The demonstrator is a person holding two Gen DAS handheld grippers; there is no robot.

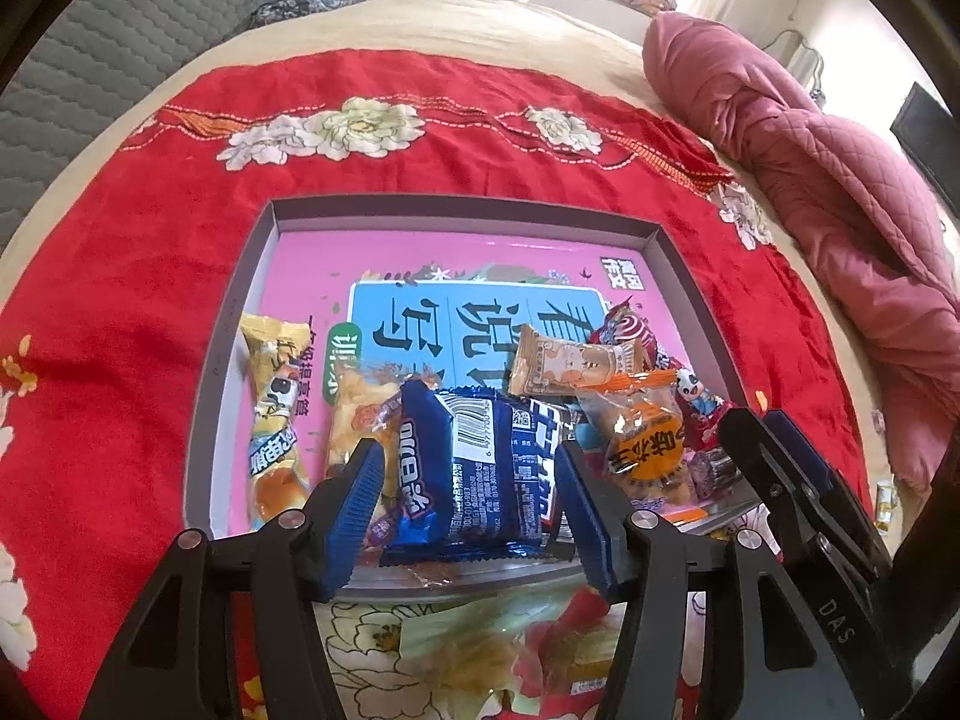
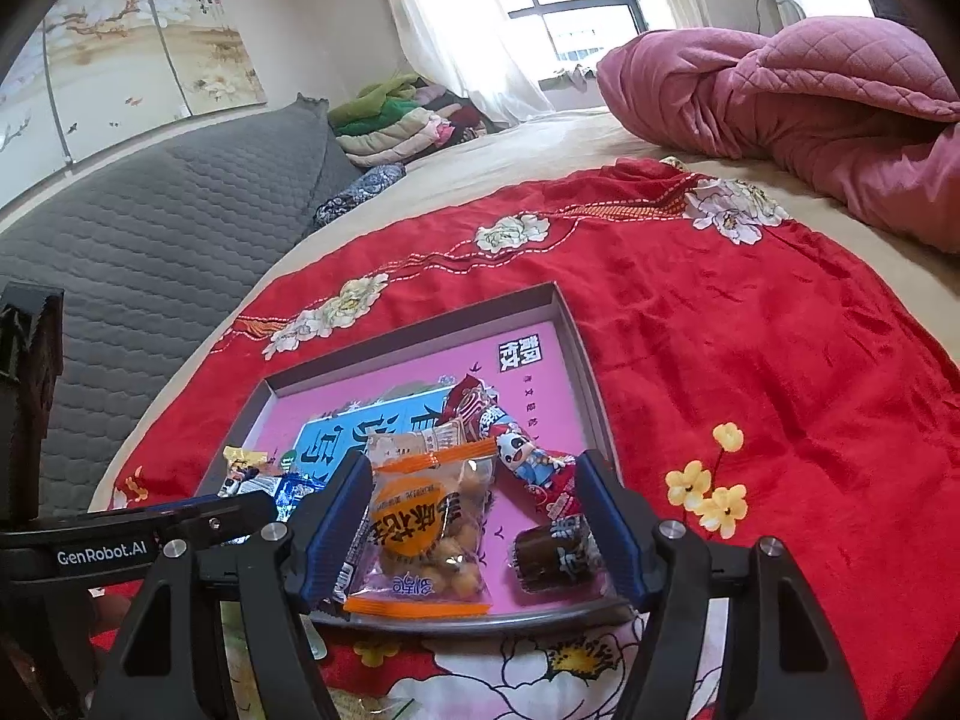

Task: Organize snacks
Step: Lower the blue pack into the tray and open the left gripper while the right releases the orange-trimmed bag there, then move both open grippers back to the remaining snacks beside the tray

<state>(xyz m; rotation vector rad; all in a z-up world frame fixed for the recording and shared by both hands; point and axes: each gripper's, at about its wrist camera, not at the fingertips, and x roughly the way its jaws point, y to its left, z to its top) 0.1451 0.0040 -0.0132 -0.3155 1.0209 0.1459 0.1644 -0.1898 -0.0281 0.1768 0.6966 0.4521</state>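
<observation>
A shallow grey tray with a pink printed floor lies on the red flowered cloth and holds several snack packets. My left gripper is open, its blue pads flanking a dark blue packet that lies barcode-up on the pile with narrow gaps on both sides. My right gripper is open over the tray's near right corner. An orange peanut packet lies by its left pad and a brown candy by its right pad. A yellow bread packet lies at the tray's left.
More loose packets lie on the cloth in front of the tray. A pink quilt is heaped at the right, a grey quilted mat runs along the left, and folded clothes are stacked at the back.
</observation>
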